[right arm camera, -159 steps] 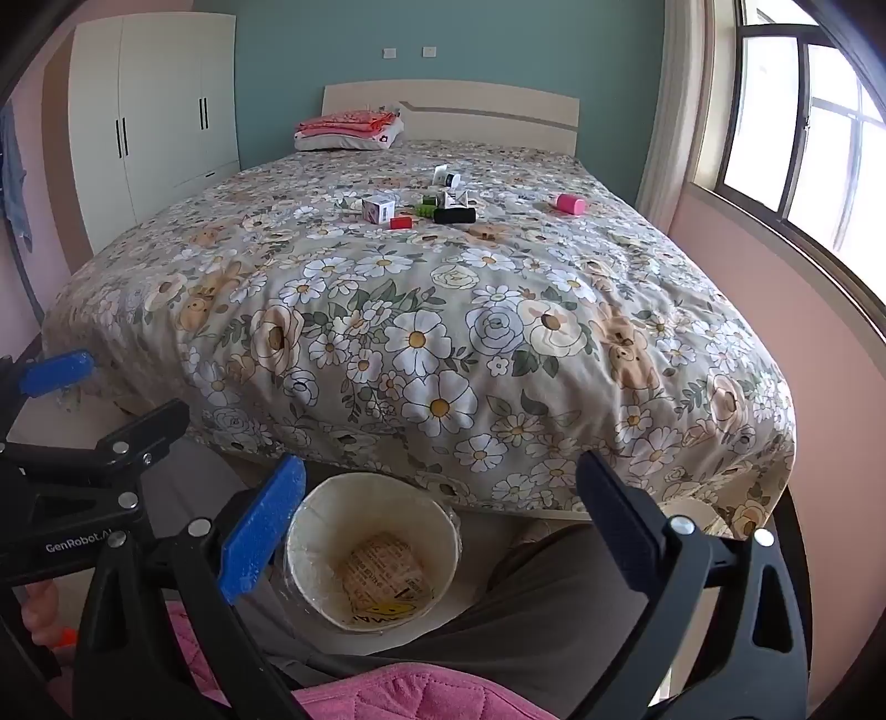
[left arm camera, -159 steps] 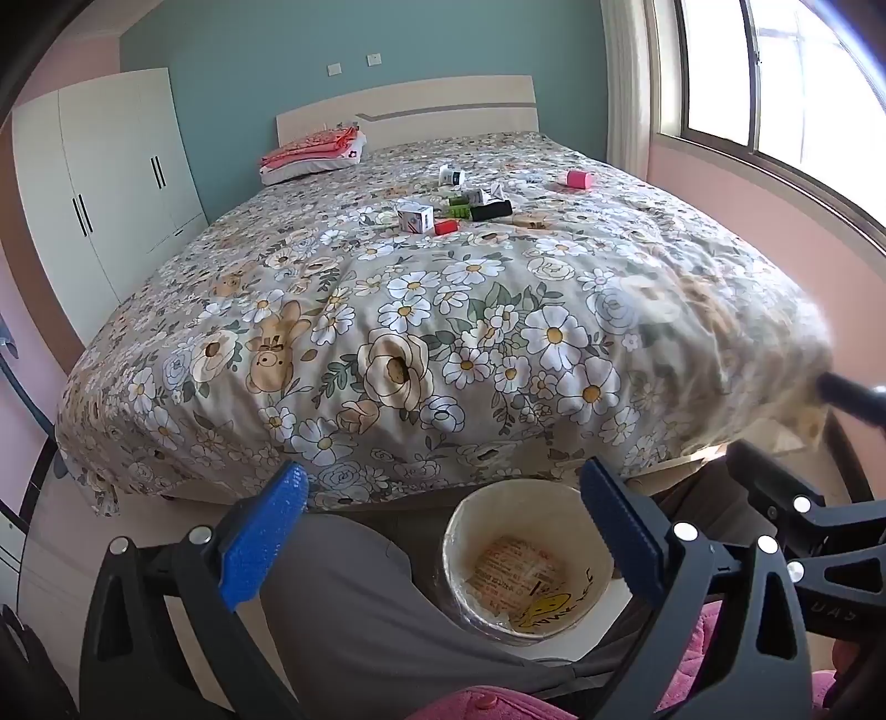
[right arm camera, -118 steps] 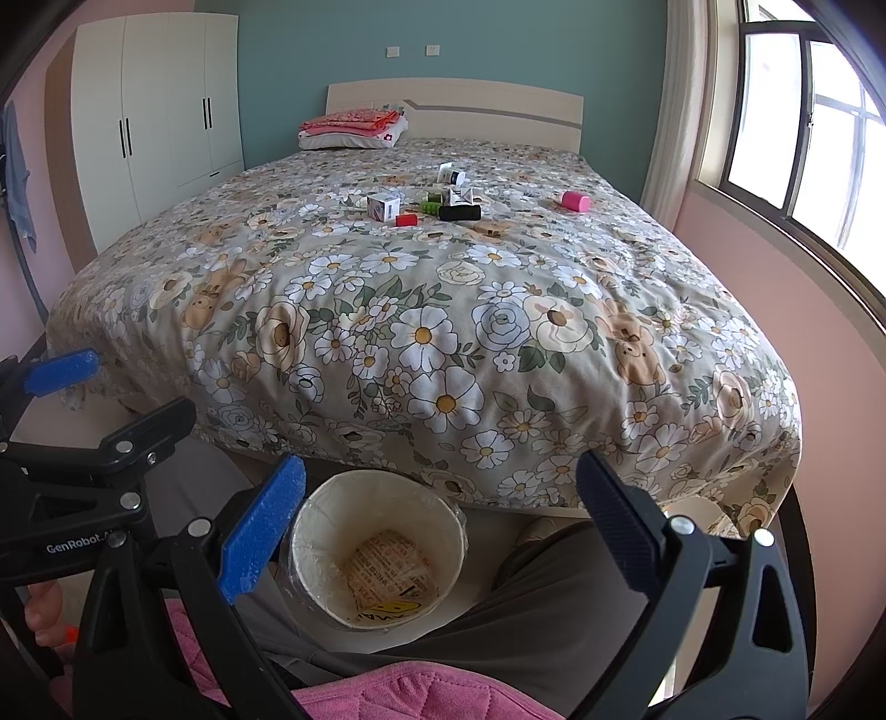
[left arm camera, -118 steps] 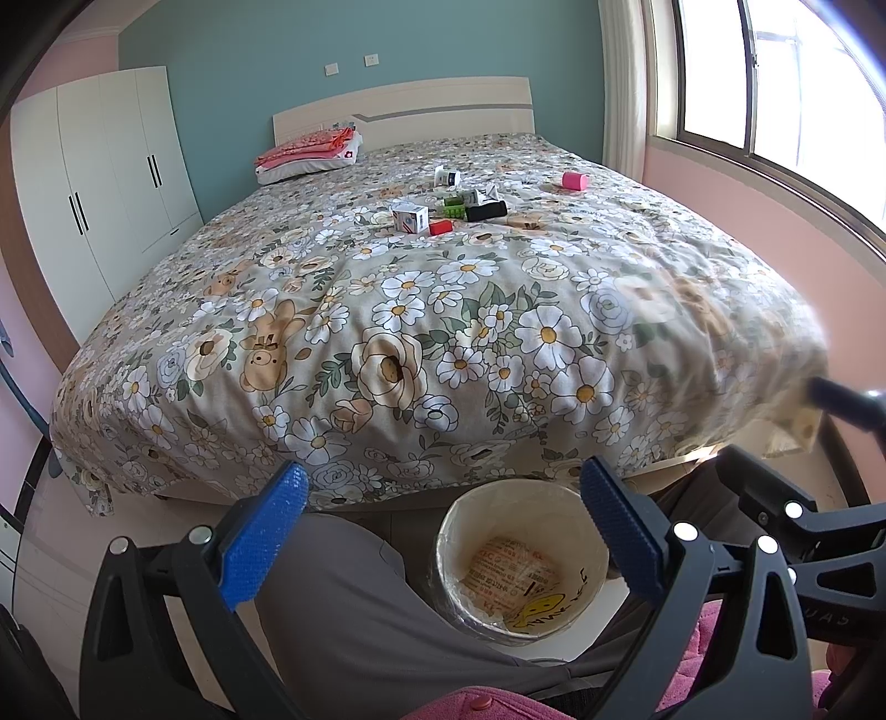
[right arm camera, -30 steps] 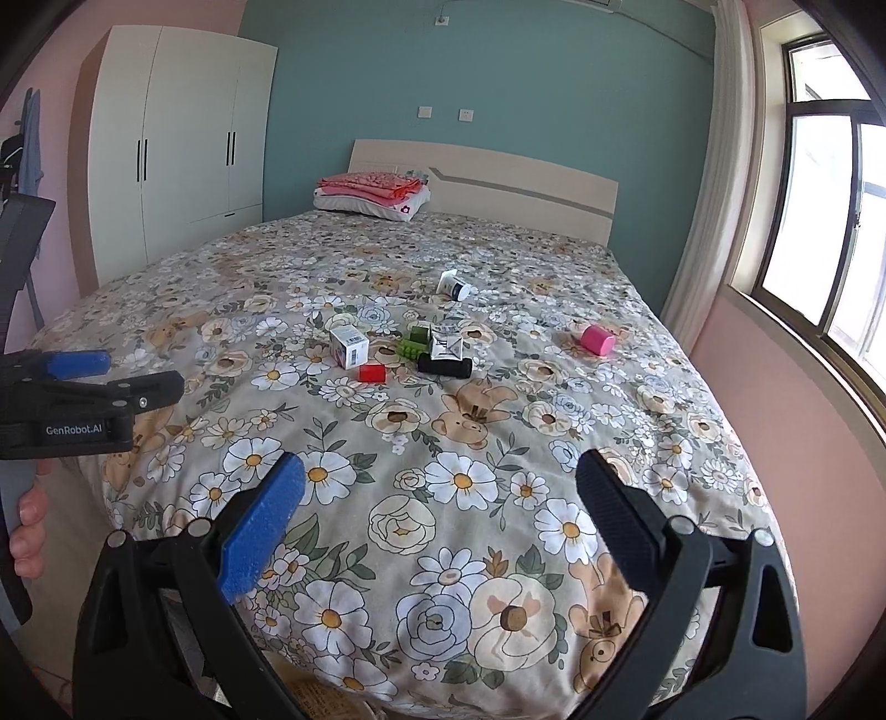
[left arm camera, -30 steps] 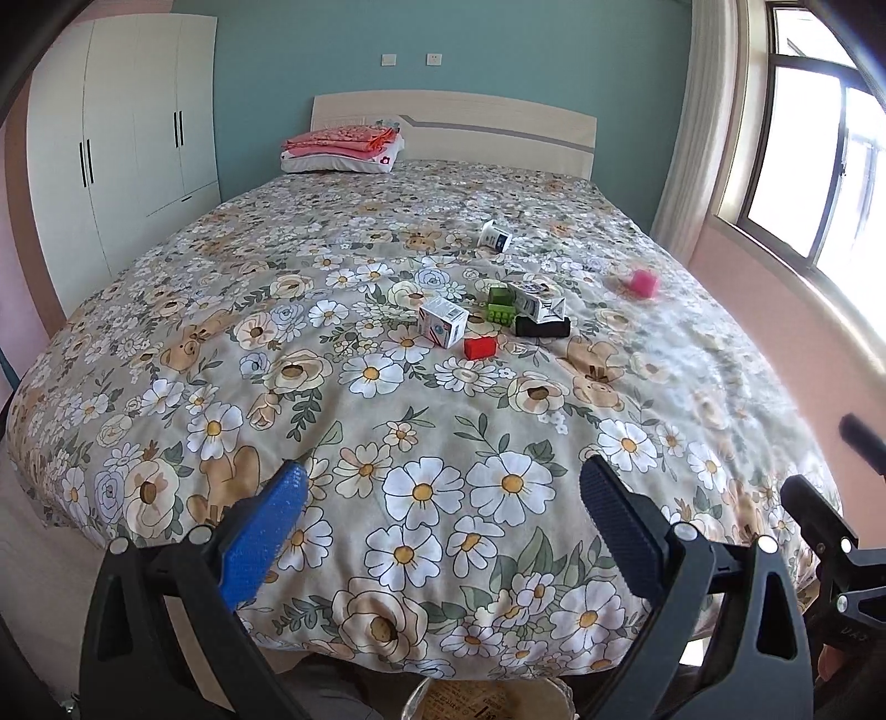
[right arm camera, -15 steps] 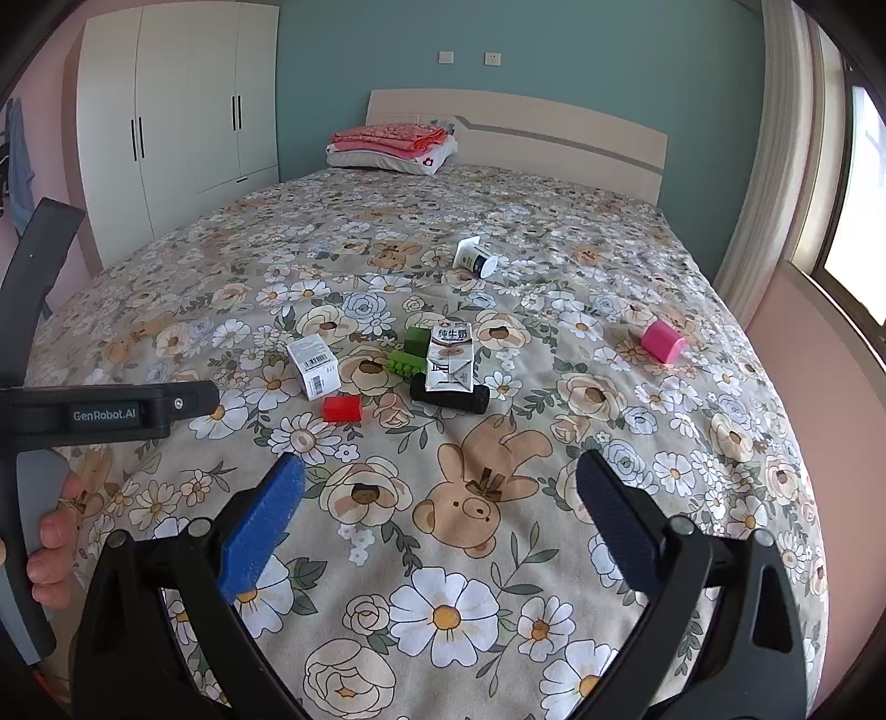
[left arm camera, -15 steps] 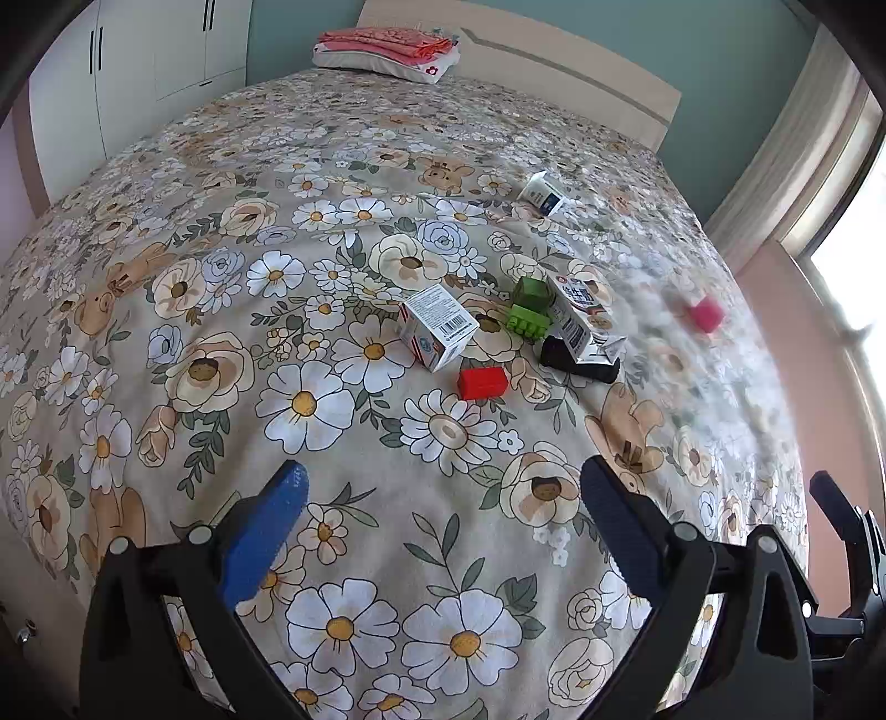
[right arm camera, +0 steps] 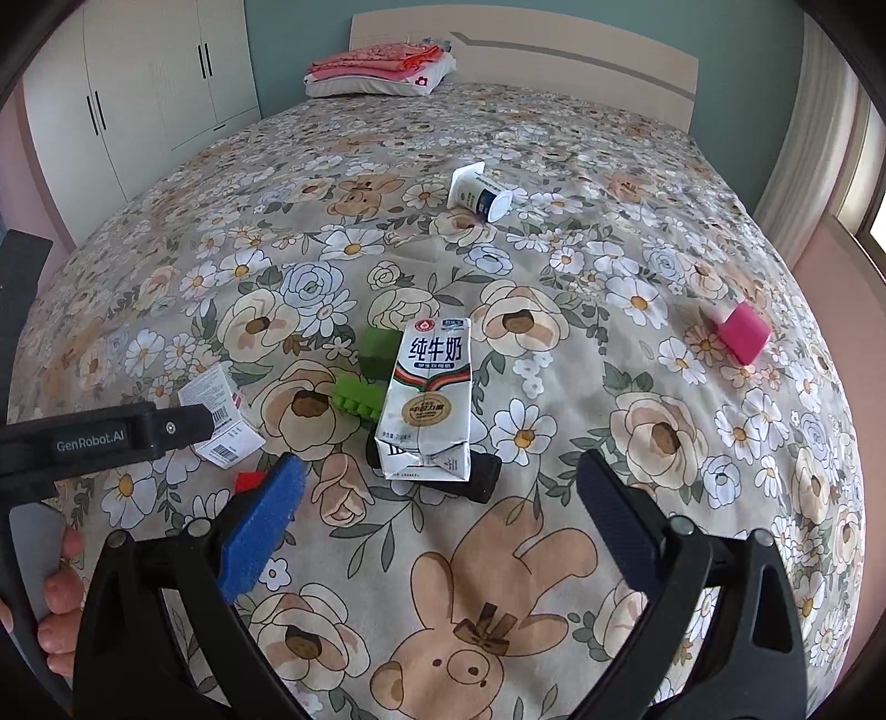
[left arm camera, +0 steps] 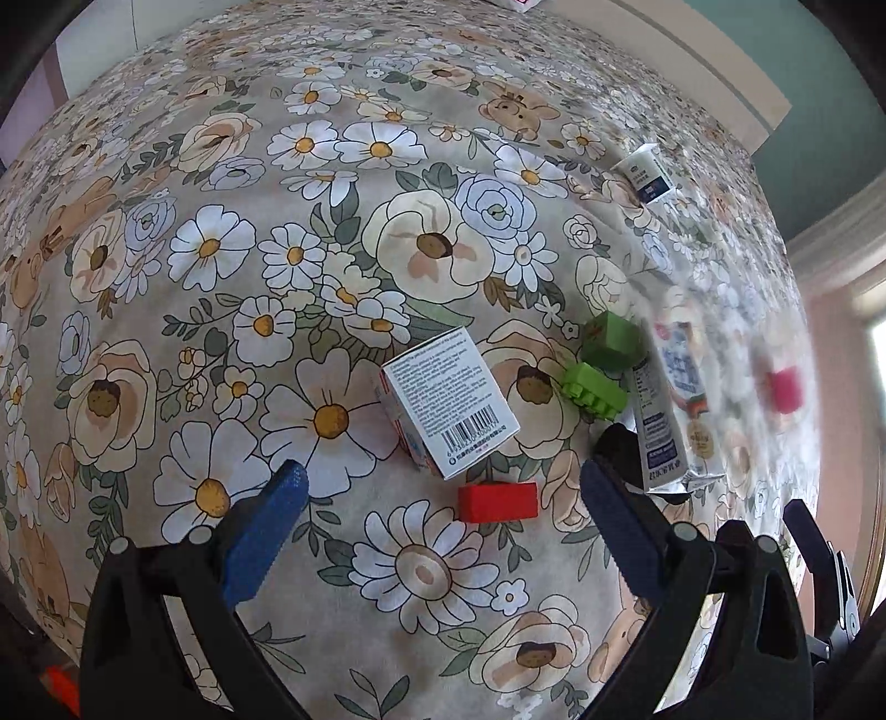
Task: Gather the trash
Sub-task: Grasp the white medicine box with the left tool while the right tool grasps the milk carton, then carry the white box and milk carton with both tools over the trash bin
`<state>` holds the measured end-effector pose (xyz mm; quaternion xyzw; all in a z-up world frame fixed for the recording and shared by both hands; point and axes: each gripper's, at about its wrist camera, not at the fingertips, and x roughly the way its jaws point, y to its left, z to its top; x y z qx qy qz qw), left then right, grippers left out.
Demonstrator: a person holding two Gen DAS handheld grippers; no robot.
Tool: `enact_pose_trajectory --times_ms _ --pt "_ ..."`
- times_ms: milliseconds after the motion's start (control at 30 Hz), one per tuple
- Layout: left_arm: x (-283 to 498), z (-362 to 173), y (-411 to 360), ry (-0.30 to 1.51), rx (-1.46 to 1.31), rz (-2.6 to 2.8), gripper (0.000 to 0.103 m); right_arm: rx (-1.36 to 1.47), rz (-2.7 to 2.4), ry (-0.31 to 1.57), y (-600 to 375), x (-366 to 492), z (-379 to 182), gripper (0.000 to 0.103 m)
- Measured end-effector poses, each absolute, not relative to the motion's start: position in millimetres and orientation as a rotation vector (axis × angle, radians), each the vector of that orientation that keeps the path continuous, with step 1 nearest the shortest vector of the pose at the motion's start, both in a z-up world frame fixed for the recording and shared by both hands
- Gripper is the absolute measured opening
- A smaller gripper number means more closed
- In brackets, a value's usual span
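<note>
A small white barcode box (left arm camera: 449,401) lies on the floral bedspread (left arm camera: 277,266), just ahead of my open left gripper (left arm camera: 440,509). A red block (left arm camera: 497,502) sits between that gripper's blue pads. A crushed milk carton (right arm camera: 426,404) rests on a black object (right arm camera: 483,481), right in front of my open right gripper (right arm camera: 437,501). The same milk carton (left arm camera: 667,410) shows blurred at the right of the left wrist view. A tipped white yogurt cup (right arm camera: 477,193) lies farther up the bed. The barcode box (right arm camera: 224,412) is partly hidden behind the left gripper's arm.
Two green blocks (right arm camera: 368,376) lie beside the carton and a pink block (right arm camera: 742,332) sits off to the right. Folded pink bedding (right arm camera: 382,69) lies by the headboard (right arm camera: 554,52). A white wardrobe (right arm camera: 144,99) stands left. A hand (right arm camera: 55,609) holds the left gripper's handle.
Both grippers have moved from over the bin at the foot of the bed up and forward over the bedspread, closing in on the cluster of litter. The bin has left view.
</note>
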<state>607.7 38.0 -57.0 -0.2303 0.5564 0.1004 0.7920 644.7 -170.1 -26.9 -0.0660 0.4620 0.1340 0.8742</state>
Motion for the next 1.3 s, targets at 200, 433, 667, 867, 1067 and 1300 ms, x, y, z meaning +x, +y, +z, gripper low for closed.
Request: enact_pose_trajectory --times_ms 200,433,667,867,1067,1300 --pt "629 -84 37 1.237 -0.505 0.221 0.095 -0.16 0.27 1.012 -158 680 -59 0.094" --pt "642 -108 38 1.286 -0.535 0.212 0.065 -0.134 0.277 1.102 -156 709 -84 0.049" --pt "647 -106 36 1.266 -0.459 0.16 0.049 -0.067 0.269 1.095 -168 708 -79 0.048" --pt "634 -84 42 1.233 -0.422 0.152 0.049 -0.031 0.258 1.066 -182 694 -55 0.048" --pt "612 -45 43 1.18 -0.397 0.122 0.049 -0.032 0.24 1.012 -190 670 -13 0.048" --pt "579 14 41 1.093 -0.376 0.079 0.049 -0.043 0.226 0.948 -197 633 46 0.048"
